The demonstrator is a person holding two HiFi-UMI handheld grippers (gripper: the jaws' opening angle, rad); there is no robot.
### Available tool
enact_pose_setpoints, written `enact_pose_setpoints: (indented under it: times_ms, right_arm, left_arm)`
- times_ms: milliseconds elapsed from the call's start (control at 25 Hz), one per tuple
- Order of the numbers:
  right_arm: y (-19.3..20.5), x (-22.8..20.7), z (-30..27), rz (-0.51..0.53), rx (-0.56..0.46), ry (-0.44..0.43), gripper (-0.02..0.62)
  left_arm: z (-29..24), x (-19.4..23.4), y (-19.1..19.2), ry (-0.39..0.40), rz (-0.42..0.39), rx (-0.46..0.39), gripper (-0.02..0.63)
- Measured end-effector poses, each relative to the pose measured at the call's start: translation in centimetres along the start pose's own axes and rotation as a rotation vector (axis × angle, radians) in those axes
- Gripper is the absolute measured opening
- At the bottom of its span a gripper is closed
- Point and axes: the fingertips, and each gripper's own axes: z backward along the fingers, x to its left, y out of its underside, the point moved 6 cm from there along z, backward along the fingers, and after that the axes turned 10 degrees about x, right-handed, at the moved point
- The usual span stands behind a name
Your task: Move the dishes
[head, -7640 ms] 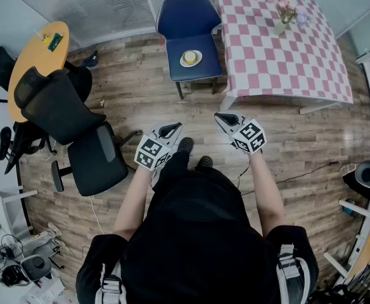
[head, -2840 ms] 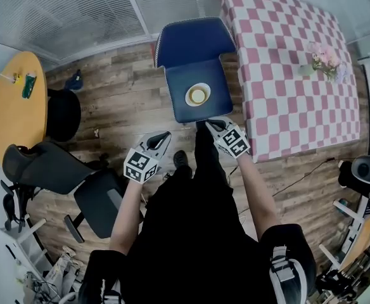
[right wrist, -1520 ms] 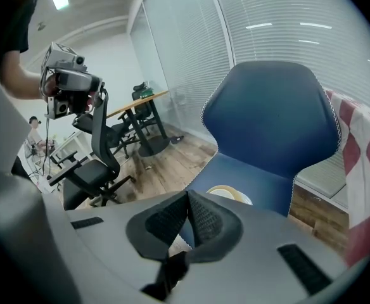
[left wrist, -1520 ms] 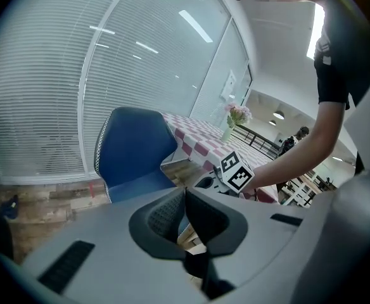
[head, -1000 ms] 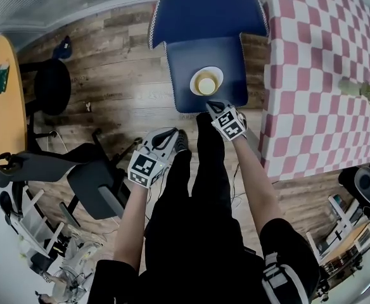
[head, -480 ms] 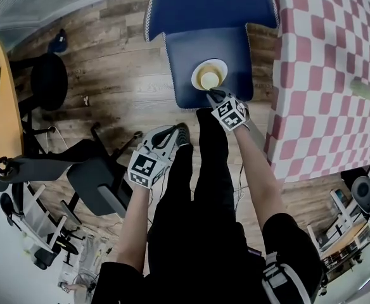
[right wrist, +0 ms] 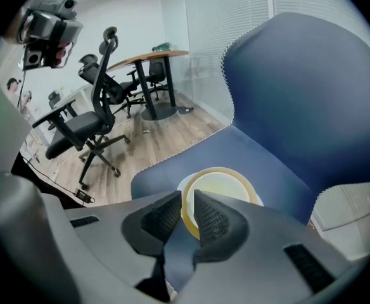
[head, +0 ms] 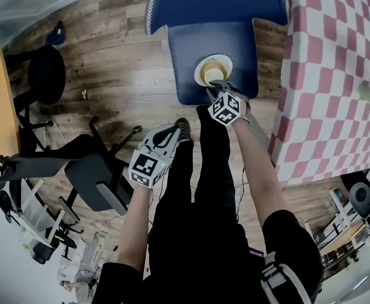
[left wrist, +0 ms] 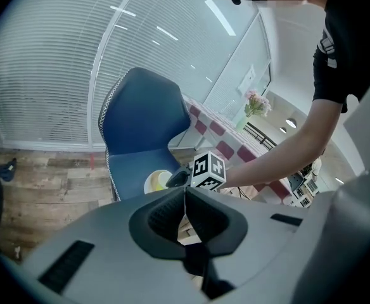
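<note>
1. Yellow bowl (head: 214,75) sits on a white plate (head: 213,58). Both rest on the seat of a blue chair (head: 188,43), upper centre of the head view.
2. Right gripper (right wrist: 188,198) is at the bowl's lower edge in the head view and points steeply down at it. Its marker cube (head: 225,109) lies just below the dishes in that frame.
3. In the right gripper view, the jaws stand a little apart and have just been opening. The bowl's near rim shows in the gap between the tips. The pads are not seen pressing on it, and contact with the rim cannot be confirmed.
4. Left gripper (left wrist: 185,198) has its jaws together with nothing between them. In the head view it lies lower left of the dishes and well apart from them, over the wooden floor (head: 121,75) beside the person's leg (head: 172,195).
5. In the left gripper view, the dishes appear just above the closed jaws at centre frame, with the right gripper's cube immediately to their right.
6. Checkered tablecloth (head: 337,75) occupies the right edge of the head view, beside the chair.
</note>
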Motion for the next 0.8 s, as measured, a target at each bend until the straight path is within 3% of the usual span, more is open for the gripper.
enact_pose_setpoints:
  times_ms: [200,560,800]
  right_arm:
    - [0.1,0.4,-1.3,0.089,0.070,0.040,0.074]
    - [-0.2,-0.2,-1.4,0.082,0.085,0.089,0.041]
    - [-0.7,0.2,-0.4,0.201,0.115,0.155,0.038]
  left_arm:
    - [0.3,0.1,0.7,-0.008,0.007,0.004,0.025]
    - [0.1,0.0,1.0,-0.014,-0.010,0.016,0.025]
    - [0.9,-0.5,0.3,-0.015,-0.032,0.015,0.025]
